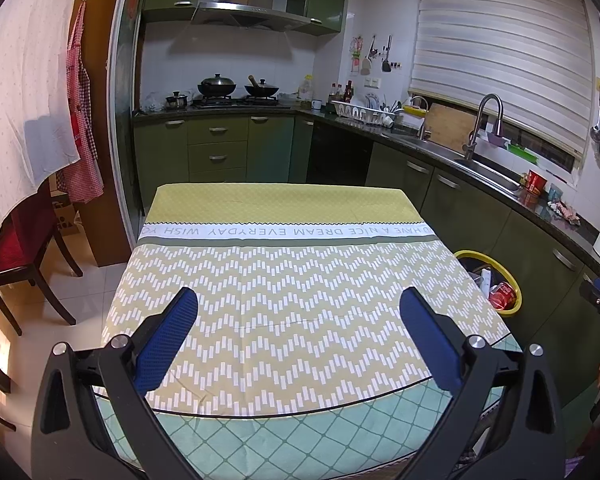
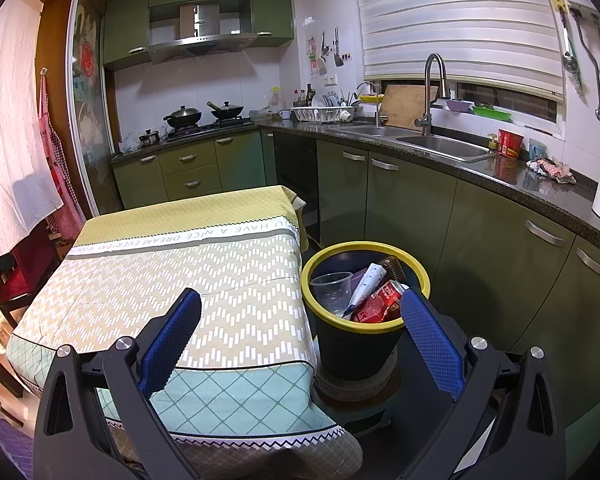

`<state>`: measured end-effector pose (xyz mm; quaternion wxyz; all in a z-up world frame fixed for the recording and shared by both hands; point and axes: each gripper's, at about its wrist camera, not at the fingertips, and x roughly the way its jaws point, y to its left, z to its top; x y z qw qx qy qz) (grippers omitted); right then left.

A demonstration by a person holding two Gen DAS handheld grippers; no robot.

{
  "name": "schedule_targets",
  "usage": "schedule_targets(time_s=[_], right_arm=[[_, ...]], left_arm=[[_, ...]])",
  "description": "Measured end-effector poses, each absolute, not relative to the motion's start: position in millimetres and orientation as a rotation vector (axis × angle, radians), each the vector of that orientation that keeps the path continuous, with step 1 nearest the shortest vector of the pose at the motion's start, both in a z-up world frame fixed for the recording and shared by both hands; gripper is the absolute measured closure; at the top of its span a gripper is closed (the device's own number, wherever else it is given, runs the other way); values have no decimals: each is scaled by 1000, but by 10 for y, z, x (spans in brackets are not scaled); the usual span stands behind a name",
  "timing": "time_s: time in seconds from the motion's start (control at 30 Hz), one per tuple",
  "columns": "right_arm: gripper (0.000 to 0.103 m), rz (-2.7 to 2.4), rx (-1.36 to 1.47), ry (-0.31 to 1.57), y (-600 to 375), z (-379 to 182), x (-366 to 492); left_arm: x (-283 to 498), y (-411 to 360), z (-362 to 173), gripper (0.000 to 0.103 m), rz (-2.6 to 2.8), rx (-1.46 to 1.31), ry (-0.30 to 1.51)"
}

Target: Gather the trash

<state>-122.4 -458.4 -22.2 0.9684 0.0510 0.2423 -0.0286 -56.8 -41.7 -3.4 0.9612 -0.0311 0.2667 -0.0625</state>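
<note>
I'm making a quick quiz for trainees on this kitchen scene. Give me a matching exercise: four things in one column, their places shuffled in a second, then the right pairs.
Things:
1. clear plastic cup
2. red paper tub
3. lidded wok
4. red checked apron

Places:
A. on the stove
B. hanging at the left by the doorway
C. inside the yellow-rimmed bin
D. on the counter right of the sink

Pairs: 1-C, 2-D, 3-A, 4-B
</note>
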Motion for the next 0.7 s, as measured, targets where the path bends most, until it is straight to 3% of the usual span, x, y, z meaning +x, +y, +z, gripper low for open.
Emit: schedule_targets(time_s=[0.7], right_arm=[[5, -57, 104, 493, -4575, -257, -1216]], left_arm=[[-545, -472, -52, 7, -168, -59, 559]])
